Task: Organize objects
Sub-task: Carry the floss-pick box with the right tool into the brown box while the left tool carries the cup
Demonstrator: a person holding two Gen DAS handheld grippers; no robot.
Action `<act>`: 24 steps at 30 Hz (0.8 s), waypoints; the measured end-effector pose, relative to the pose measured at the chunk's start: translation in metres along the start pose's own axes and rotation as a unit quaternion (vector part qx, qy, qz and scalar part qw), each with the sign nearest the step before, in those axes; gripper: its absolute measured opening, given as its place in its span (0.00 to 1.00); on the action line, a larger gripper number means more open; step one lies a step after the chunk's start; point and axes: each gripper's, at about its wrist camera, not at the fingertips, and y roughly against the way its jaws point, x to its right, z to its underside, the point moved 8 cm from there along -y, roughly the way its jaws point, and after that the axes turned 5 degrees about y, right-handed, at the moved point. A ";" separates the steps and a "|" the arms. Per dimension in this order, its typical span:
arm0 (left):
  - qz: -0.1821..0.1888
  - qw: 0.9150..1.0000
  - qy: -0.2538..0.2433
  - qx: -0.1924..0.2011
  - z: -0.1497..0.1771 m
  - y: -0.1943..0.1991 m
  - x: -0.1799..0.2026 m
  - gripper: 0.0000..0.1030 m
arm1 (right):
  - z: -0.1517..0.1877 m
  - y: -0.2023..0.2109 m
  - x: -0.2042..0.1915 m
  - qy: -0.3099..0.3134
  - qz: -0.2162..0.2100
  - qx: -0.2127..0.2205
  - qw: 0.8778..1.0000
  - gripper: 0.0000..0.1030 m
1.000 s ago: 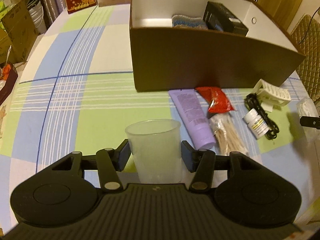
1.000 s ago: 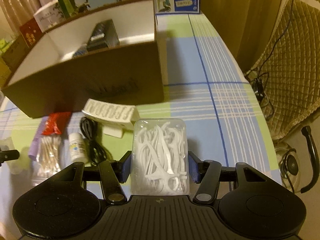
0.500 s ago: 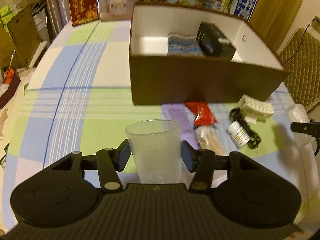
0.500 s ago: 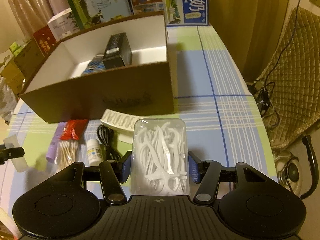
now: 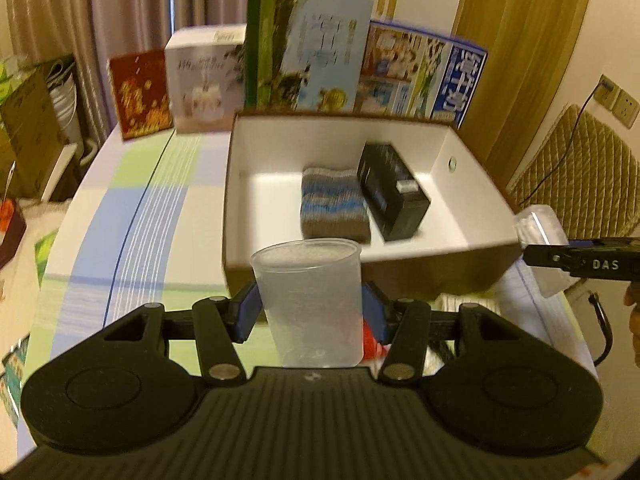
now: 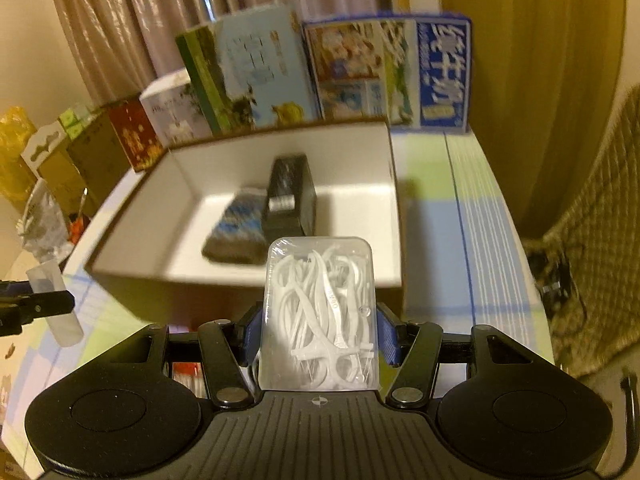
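A translucent plastic cup (image 5: 310, 300) is clamped upright between the blue pads of the left claw (image 5: 310, 312), its open mouth turned up and its long axis vertical. It is held just short of the near wall of the cardboard box (image 5: 400, 276), with the cup rim seen level with that wall's top edge. A clear case of floss picks (image 6: 320, 314) is gripped by the right claw (image 6: 320, 332); its long axis is pointed forward along the fingers, toward the box (image 6: 280, 276), and its far end is seen against the near wall's top edge.

The box is open at the top, with white inner walls. Inside it, a striped knitted cloth (image 5: 334, 208) and a small black box (image 5: 392, 190) are laid side by side in the middle and right part of the floor. The left part of the floor is left bare, as is a strip along the back wall.

The far edge of the desk (image 5: 132, 216) is lined with upright cartons (image 5: 316, 50), set close behind the box. Broad bare checked cloth is seen to the left of the box, and a narrower strip to its right.
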 end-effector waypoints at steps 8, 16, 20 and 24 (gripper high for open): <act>-0.006 1.000 -0.013 0.013 -0.054 -0.036 0.004 0.48 | -0.051 -0.045 0.005 0.000 0.003 0.005 1.000 0.52; -0.020 0.999 -0.032 -0.014 -0.087 -0.095 0.002 0.48 | -0.076 -0.101 0.019 0.006 0.020 -0.018 1.000 0.52; -0.026 0.998 -0.045 -0.033 -0.093 -0.124 0.002 0.48 | -0.085 -0.125 0.027 0.008 0.027 -0.029 0.999 0.52; -0.032 0.997 -0.058 -0.048 -0.099 -0.153 0.002 0.48 | -0.093 -0.146 0.033 0.015 0.034 -0.039 0.999 0.52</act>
